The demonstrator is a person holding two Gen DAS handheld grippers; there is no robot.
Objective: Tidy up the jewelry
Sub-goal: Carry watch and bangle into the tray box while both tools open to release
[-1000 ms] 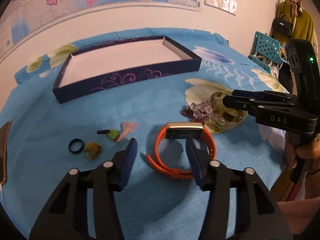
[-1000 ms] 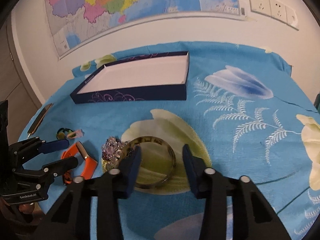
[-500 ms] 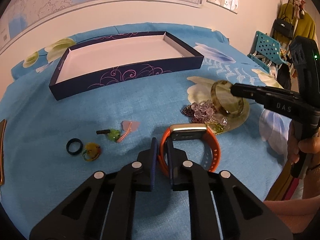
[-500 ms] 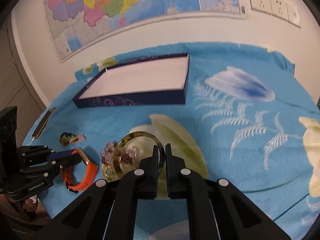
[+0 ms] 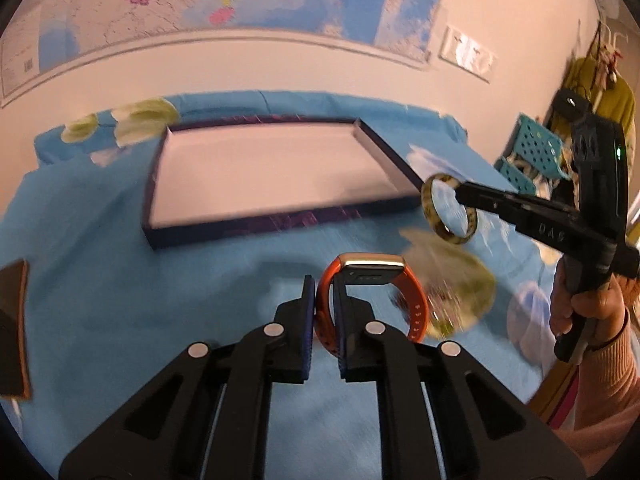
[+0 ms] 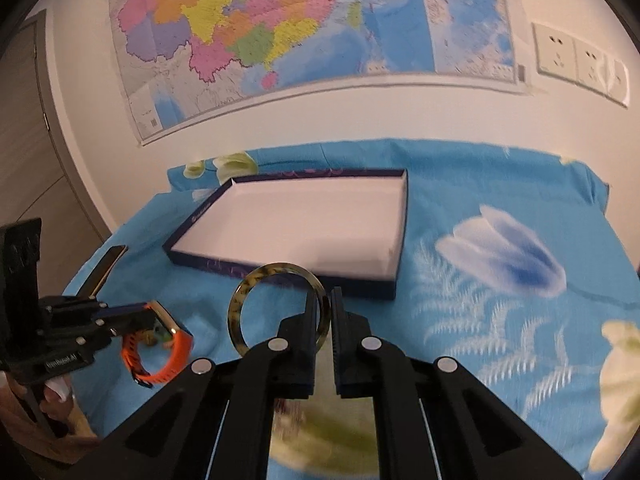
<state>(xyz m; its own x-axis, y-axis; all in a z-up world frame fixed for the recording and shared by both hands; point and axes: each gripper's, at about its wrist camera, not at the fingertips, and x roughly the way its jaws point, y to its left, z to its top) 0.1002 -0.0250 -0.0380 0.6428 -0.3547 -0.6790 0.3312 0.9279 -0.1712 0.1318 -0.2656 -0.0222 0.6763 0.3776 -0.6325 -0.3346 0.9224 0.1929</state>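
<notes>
White-lined navy tray [image 6: 394, 250] — nothing visible inside.

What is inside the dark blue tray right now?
Nothing that shows: the tray has a bare pale floor in both wrist views. Only a strip just inside its near wall is hidden. The bangle and orange watch are held in front of it.

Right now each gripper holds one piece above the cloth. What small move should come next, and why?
Probably carry both forward over the tray: the left gripper grips the orange watch, the right gripper grips the bangle, and the tray's white floor shows bare.
</notes>
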